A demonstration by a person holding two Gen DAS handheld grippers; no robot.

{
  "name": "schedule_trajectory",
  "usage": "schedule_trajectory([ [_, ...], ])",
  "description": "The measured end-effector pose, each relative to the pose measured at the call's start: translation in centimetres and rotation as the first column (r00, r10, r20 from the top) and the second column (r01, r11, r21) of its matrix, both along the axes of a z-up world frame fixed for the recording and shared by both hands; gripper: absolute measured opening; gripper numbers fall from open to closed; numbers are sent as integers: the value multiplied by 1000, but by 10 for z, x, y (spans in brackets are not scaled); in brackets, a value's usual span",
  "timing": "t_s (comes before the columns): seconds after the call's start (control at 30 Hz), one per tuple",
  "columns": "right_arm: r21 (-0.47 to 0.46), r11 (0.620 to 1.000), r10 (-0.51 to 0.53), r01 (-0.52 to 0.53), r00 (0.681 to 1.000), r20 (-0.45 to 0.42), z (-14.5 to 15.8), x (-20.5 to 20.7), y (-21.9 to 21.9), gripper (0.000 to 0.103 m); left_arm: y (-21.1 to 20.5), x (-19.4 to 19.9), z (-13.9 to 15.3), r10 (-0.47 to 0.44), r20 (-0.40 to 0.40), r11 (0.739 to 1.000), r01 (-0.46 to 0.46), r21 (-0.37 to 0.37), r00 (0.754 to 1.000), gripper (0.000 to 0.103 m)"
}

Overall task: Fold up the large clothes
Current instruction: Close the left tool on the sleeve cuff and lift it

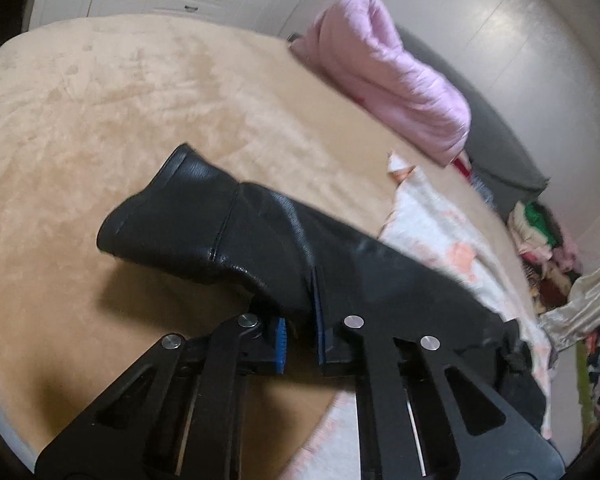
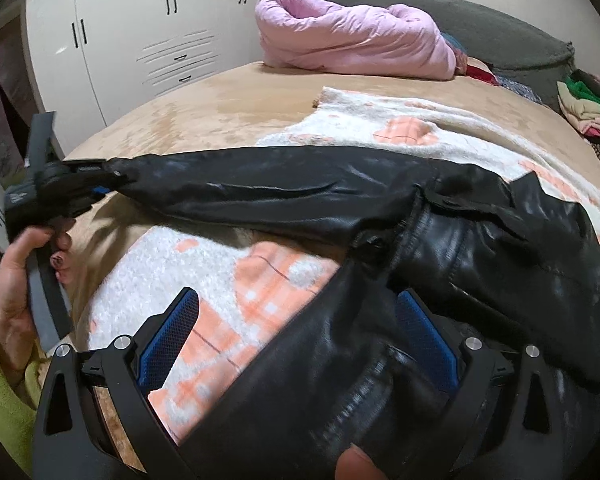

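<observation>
The left gripper [image 1: 300, 320] is pinched narrow on the sleeve [image 1: 203, 220] of the black leather jacket [image 2: 480, 232], lifted off the bed [image 1: 99, 100]; the right gripper [image 2: 295, 332] stands wide around the jacket's near edge. Best keep the sleeve taut and lay it straight across the body. A pink quilt [image 2: 352, 36] sits far, white wardrobes [image 2: 139, 32] behind

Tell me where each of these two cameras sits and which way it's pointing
Left wrist: on the left gripper, looking along its fingers, clamped on the jacket sleeve, across the bed.
Right wrist: on the open right gripper, facing the jacket body; the person's left hand shows.
Shared: jacket, bed, pink quilt, wardrobe.
</observation>
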State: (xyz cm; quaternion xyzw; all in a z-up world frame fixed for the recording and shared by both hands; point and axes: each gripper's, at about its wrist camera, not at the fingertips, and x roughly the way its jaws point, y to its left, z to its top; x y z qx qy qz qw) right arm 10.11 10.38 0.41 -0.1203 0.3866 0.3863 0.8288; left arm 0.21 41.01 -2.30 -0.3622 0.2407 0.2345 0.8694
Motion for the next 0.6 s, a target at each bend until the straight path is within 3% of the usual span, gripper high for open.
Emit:
schedule_trajectory([
  [0.3,16,992,-125,124,991,44,23,14,-59,99,-38,-7,54,-17,98,995,7,101,995,2],
  [0.47,51,979,-199,198,980,19,28,25,-96,99,-69,-1,87,-71,150,987,47,154,986,1],
  [0.6,78,963,-258,256,966,10,32,33,-128,99,-106,12,122,-148,180,966,104,237,972,1],
])
